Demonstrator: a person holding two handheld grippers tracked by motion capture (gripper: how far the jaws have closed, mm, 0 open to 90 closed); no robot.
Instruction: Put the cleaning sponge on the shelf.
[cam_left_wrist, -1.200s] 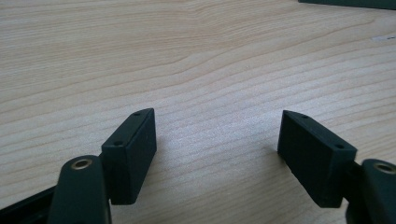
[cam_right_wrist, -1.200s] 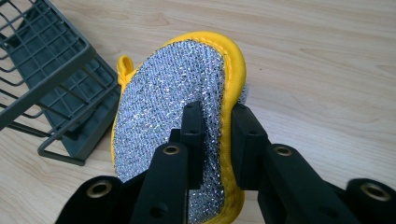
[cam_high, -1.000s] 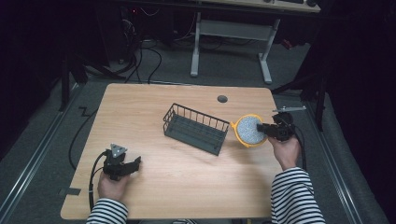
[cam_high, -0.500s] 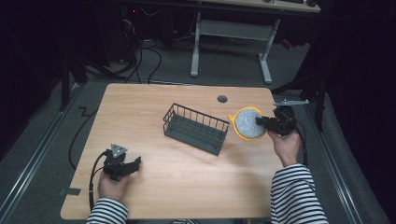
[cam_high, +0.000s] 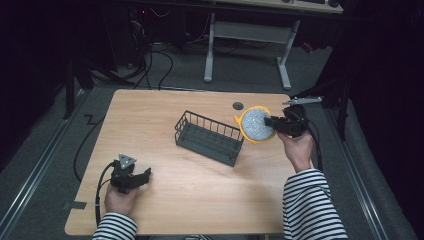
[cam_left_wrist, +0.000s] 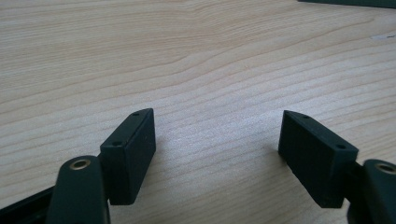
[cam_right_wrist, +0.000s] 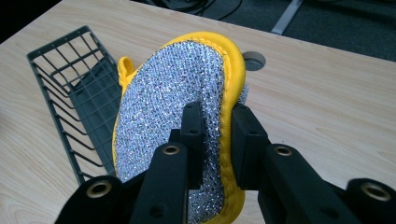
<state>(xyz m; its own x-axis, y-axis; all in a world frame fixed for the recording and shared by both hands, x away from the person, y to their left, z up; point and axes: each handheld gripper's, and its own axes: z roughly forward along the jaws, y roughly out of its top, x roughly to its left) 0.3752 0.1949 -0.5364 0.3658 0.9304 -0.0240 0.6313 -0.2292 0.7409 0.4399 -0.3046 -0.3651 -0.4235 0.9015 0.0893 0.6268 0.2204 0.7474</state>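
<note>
Right now, at centre right, your right tool pinches the scouring pad edge-on beside the wire basket, seemingly to drop it in; lower left, your left tool rests spread apart on the worktop.

Dark wire rectangular basket on light wooden table, roughly centre. Round silver-and-yellow scrubbing pad just right of basket's right end, raised off tabletop, pinched at its edge in right gripper. Small round cable hole in tabletop behind pad. Left gripper resting on table at near left corner, well apart from basket, jaws spread over bare wood.
</note>
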